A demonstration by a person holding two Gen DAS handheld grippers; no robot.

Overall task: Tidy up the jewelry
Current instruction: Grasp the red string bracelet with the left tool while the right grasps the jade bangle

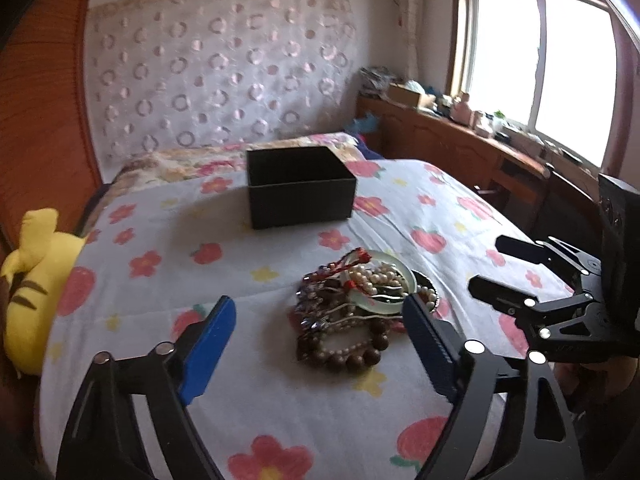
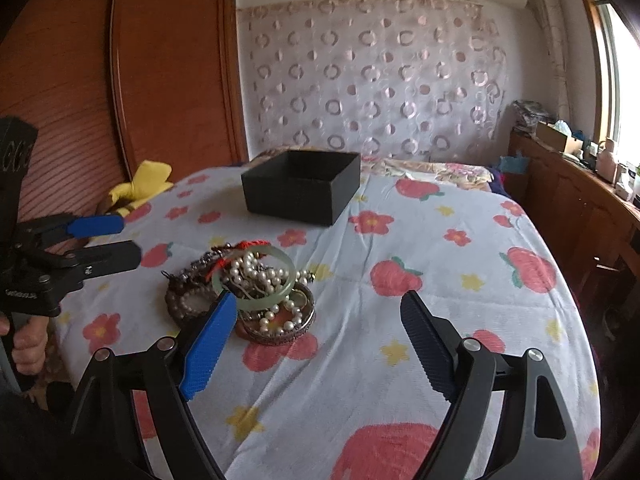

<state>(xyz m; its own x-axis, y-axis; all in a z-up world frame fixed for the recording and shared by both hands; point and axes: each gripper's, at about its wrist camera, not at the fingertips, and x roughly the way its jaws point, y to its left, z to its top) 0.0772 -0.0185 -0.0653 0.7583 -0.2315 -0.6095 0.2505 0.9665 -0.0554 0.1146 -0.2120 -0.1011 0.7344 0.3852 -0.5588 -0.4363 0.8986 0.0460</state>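
A tangled pile of jewelry (image 1: 356,304) lies on the flowered bedsheet: pearl strands, a pale green bangle (image 1: 390,280), brown wooden beads (image 1: 352,358) and a red cord. It also shows in the right wrist view (image 2: 248,292), with the green bangle (image 2: 256,280) on top. An open black box (image 1: 300,186) stands farther back on the bed, also in the right wrist view (image 2: 304,186). My left gripper (image 1: 320,320) is open, just short of the pile. My right gripper (image 2: 316,320) is open, with the pile at its left finger. Both are empty.
A yellow plush toy (image 1: 32,280) lies at the bed's left edge. A wooden wardrobe (image 2: 120,80) stands left, a cluttered wooden sideboard (image 1: 480,144) under the window right. The right gripper (image 1: 504,272) shows in the left view; the left gripper (image 2: 120,240) shows in the right view.
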